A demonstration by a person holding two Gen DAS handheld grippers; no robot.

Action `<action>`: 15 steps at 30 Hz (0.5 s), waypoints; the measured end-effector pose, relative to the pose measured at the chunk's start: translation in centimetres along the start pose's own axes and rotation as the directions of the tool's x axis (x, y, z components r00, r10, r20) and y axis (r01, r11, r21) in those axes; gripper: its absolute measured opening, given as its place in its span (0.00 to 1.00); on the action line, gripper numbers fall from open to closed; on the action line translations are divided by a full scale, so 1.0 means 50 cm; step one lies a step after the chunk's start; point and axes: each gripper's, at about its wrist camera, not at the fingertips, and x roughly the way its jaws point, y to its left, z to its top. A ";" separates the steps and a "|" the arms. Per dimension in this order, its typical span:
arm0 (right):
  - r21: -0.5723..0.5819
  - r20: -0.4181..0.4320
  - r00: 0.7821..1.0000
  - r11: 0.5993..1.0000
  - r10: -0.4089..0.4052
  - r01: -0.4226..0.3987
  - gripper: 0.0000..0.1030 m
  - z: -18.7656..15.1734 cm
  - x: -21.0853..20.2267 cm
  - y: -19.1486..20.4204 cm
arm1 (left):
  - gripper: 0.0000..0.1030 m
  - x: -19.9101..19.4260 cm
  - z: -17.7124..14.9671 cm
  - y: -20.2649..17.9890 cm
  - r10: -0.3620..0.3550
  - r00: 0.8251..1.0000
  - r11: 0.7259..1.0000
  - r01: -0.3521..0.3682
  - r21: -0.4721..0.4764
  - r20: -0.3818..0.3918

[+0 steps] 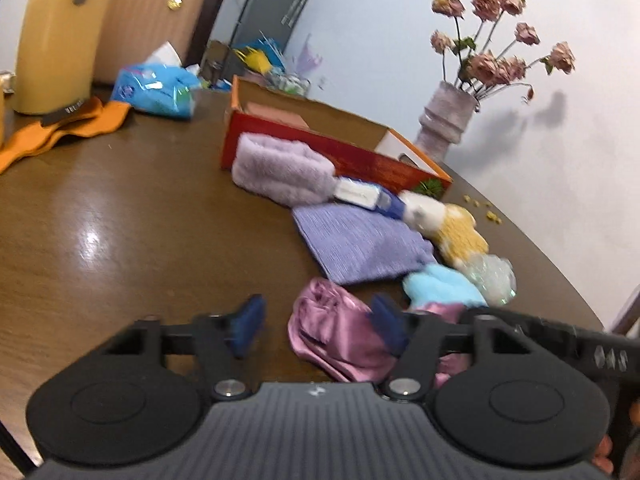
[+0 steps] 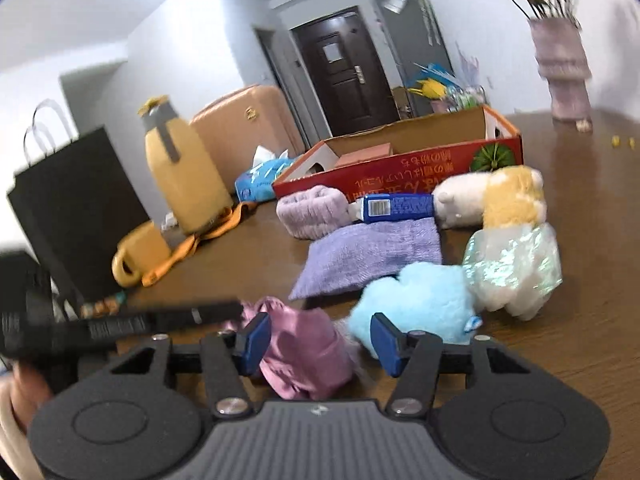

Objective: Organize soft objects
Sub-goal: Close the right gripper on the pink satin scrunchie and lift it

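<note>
The left gripper is held low over the brown table, its blue fingers spread apart with nothing between the pads. The pink satin pouch lies just ahead, beneath the right-hand finger. The right gripper is likewise held low with its fingers spread; the same pouch is seen between and just beyond them, but no contact can be confirmed. The blue plush toy sits against the outer side of its right-hand finger.

On the table, from left to right in the right wrist view, a black paper bag, a yellow mug, a yellow flask standing on an orange cloth, and a blue tissue pack are found. A pink suitcase and a dark door are seen behind them.

The soft items are grouped near the middle: a fluffy lilac band, a lilac knit cloth, a blue tube resting on its far edge, a white and yellow plush, and an iridescent bag.

An open red cardboard box stands just behind the band; a smaller pink box is seen inside it. A vase of dried roses stands at the right, by the wall.
</note>
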 end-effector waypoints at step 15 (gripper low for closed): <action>-0.007 -0.047 0.999 1.000 -0.017 0.017 0.23 -0.051 0.008 0.014 | 0.54 -0.028 -0.023 -0.015 0.014 1.000 0.999 -0.014 0.034 0.010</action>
